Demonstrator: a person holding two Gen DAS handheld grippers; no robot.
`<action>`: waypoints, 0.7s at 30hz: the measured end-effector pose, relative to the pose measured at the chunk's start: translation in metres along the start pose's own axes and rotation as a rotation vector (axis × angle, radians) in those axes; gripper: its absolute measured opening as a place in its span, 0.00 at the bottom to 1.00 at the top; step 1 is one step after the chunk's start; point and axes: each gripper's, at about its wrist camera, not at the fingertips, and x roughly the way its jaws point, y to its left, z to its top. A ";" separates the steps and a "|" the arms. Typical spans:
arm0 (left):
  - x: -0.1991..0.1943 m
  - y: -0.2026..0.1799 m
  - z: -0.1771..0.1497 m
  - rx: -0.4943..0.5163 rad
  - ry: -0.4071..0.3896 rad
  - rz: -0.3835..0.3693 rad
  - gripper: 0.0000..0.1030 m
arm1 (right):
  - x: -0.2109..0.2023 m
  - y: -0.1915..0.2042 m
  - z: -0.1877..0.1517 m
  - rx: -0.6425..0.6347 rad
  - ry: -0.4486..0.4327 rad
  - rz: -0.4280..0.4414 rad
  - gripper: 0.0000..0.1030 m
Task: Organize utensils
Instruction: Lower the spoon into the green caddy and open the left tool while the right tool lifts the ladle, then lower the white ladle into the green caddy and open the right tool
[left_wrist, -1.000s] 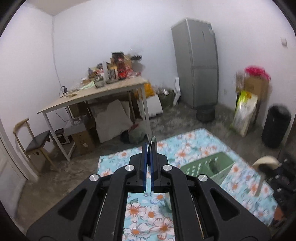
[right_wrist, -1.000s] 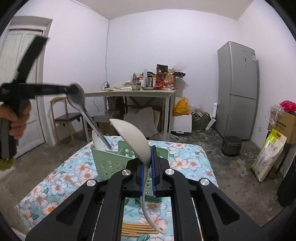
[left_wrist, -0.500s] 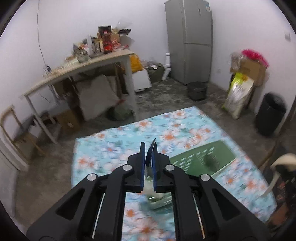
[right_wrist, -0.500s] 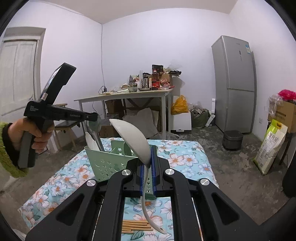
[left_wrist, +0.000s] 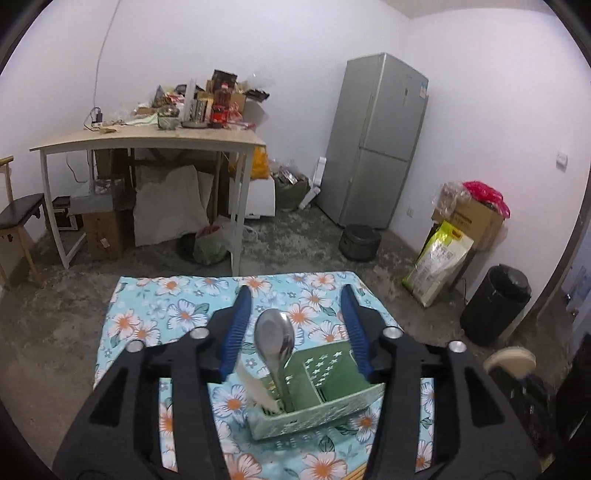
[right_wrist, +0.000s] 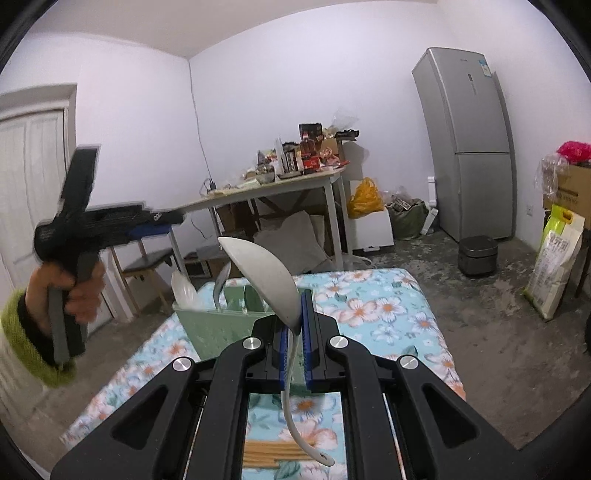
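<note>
A green utensil caddy (left_wrist: 325, 406) stands on the flowered table (left_wrist: 166, 317). A metal spoon (left_wrist: 275, 341) stands upright in its left compartment beside a white utensil (left_wrist: 255, 387). My left gripper (left_wrist: 295, 325) is open, its blue fingers either side of the metal spoon and above the caddy. My right gripper (right_wrist: 295, 314) is shut on a white ladle (right_wrist: 266, 273), held above the table short of the caddy (right_wrist: 218, 325). The left gripper also shows in the right wrist view (right_wrist: 155, 221), held in a hand.
Wooden chopsticks (right_wrist: 273, 452) lie on the cloth under the right gripper. A cluttered desk (left_wrist: 147, 140), a fridge (left_wrist: 376, 140), a chair (left_wrist: 18, 218), boxes, a bag and a black bin (left_wrist: 495, 306) stand around the room.
My left gripper has lowered the metal spoon into the caddy, opened and let it go. My right gripper still holds the white ladle and has shifted slightly.
</note>
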 end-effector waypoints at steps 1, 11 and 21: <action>-0.008 0.002 -0.004 0.001 -0.012 0.006 0.54 | 0.002 -0.003 0.006 0.017 -0.012 0.015 0.07; -0.052 0.030 -0.072 -0.071 0.033 0.023 0.74 | 0.033 -0.017 0.059 0.136 -0.148 0.158 0.07; -0.059 0.048 -0.118 -0.118 0.118 -0.003 0.81 | 0.114 -0.008 0.073 0.156 -0.166 0.214 0.07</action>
